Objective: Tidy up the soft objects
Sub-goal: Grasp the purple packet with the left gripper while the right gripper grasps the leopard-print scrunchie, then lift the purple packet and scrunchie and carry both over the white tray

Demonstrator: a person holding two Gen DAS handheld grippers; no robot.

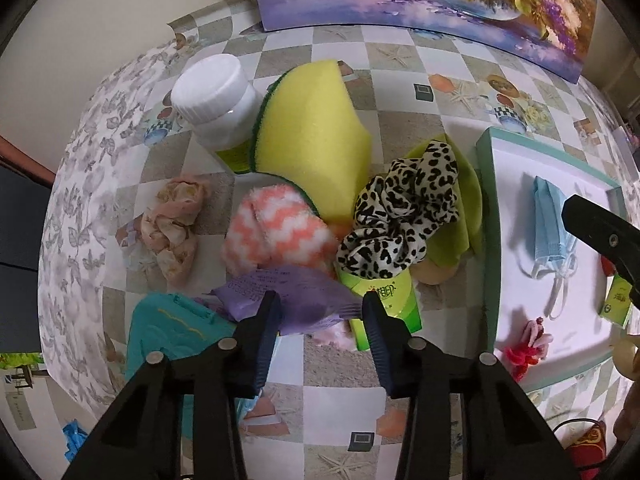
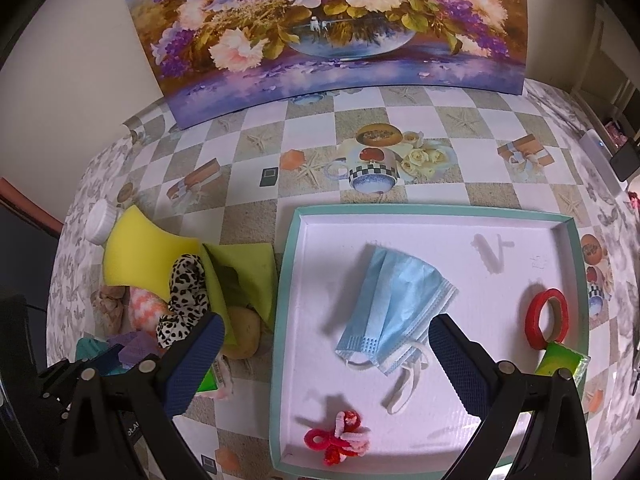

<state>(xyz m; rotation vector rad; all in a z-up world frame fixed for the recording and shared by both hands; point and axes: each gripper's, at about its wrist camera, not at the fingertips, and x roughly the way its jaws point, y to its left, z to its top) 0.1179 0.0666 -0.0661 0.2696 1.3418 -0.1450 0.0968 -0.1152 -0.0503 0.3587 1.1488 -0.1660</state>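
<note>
The tray [image 2: 432,222] holds a face mask [image 2: 394,306]; left gripper [image 1: 320,312] pinches a purple packet [image 1: 296,294]; right gripper [image 2: 324,344] wide.

My left gripper [image 1: 322,306] points steeply down, its two dark blue pads [image 1: 264,344] drawn in to a narrow gap, closed on a purple packet [image 1: 288,294] at their tips. My right gripper [image 2: 326,358] also tilts steeply down, pads [image 2: 460,364] spread wide with nothing pinched between them. In the left wrist view its black finger [image 1: 600,232] juts in at three o'clock.
</note>
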